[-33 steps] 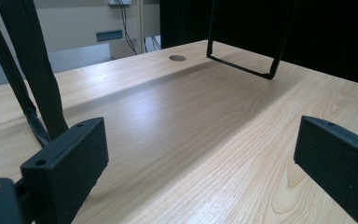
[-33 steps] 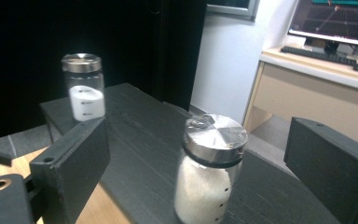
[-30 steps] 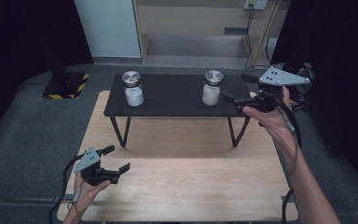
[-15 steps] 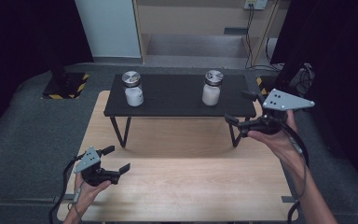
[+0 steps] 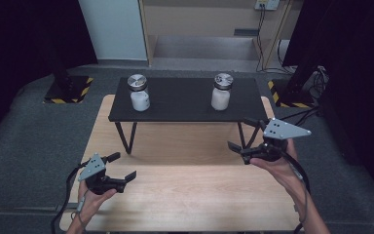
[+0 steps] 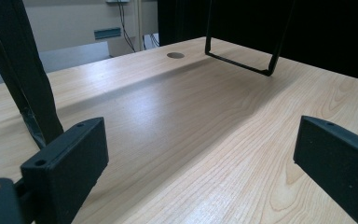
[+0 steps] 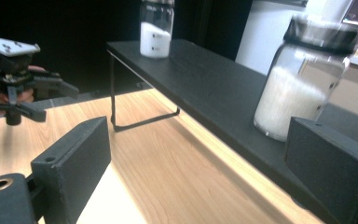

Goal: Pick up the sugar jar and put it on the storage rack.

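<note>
Two glass jars of white powder with metal lids stand on a low black shelf [image 5: 185,105]: the left jar [image 5: 139,92] and the right jar [image 5: 222,91]. My right gripper [image 5: 241,134] is open and empty, held over the wooden table in front of the shelf's right end. Along its jaws, the right jar [image 7: 298,88] is close and blurred, and the left jar [image 7: 156,28] is farther along the shelf [image 7: 205,79]. My left gripper [image 5: 123,165] is open and empty, low over the table's near left. Between its fingers [image 6: 74,154] lies bare wood.
The shelf rests on thin black wire legs [image 5: 126,136] on a light wooden table [image 5: 185,195]. A cable hole [image 6: 175,55] sits in the tabletop near a leg [image 6: 242,65]. Dark carpet and black stands surround the table. My left gripper [image 7: 23,93] appears far off in the right gripper view.
My right gripper has dropped from beside the right jar at the shelf's right end, down and toward me, to in front of the shelf. The left gripper has stayed put.
</note>
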A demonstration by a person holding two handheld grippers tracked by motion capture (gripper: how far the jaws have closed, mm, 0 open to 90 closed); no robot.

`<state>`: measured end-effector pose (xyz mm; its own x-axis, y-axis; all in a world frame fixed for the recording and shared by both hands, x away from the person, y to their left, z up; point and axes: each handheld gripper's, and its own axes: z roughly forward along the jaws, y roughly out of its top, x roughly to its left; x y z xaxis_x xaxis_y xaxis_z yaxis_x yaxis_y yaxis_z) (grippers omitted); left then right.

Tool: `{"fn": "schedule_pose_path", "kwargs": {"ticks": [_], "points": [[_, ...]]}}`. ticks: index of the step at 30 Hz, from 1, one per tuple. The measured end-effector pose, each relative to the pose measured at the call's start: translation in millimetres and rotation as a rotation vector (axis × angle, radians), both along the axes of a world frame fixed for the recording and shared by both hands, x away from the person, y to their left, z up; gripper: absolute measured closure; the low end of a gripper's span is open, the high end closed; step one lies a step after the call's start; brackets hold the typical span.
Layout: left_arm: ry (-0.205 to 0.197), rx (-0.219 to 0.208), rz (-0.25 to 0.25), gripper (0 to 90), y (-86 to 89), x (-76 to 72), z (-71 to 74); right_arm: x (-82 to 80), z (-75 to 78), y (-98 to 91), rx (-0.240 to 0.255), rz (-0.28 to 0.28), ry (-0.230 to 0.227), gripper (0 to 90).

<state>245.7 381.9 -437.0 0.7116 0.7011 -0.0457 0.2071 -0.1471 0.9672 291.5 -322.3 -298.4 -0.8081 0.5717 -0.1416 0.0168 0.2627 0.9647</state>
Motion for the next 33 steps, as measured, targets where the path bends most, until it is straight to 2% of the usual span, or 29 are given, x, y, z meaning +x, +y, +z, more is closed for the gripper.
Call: {"fn": "schedule_pose_path", "kwargs": {"ticks": [2,3,6,7,8,10,11,12,14,16,27,33], "points": [[0.001,0.001,-0.001,1.8,-0.1,0.1,-0.1,0.0,-11.4,1.5,0.001,0.01,0.019,7.6],[0.001,0.001,-0.001,1.8,-0.2,0.1,0.0,0.0,-11.4,1.5,0.001,0.01,0.019,7.6],[-0.001,-0.003,-0.002,1.8,0.3,-0.3,0.0,-2.9,-27.0,1.8,0.006,0.012,0.029,7.3],[-0.001,0.0,-0.002,1.8,0.3,-0.2,0.2,-4.4,-36.8,1.1,0.015,0.008,0.046,7.2],[0.0,0.002,-0.004,1.8,0.2,0.0,0.2,-4.4,-36.8,1.1,0.015,0.008,0.046,7.2],[-0.001,0.001,-0.005,1.9,-0.1,0.0,0.1,-8.2,-53.1,-0.2,0.022,-0.007,0.065,7.2],[-0.002,0.004,-0.004,1.9,-0.5,0.0,0.3,-8.2,-53.1,-0.2,0.022,-0.007,0.065,7.2],[-0.001,0.006,-0.005,1.9,-0.9,0.5,0.2,-8.9,-61.5,-2.3,0.036,-0.007,0.074,7.3],[0.0,0.008,-0.006,1.9,-1.2,0.8,0.3,-9.2,-65.2,-3.0,0.038,-0.008,0.082,7.3],[0.0,0.009,-0.007,1.9,-1.8,1.0,0.2,-10.8,-76.9,-3.7,0.039,-0.02,0.094,7.3],[0.003,0.013,-0.007,1.9,-1.4,1.9,0.4,-17.7,-105.4,-1.8,0.034,-0.032,0.136,7.3],[0.0,0.009,-0.004,1.9,-0.7,1.4,0.3,-21.1,-112.9,-4.0,0.037,-0.051,0.146,7.3]]}}
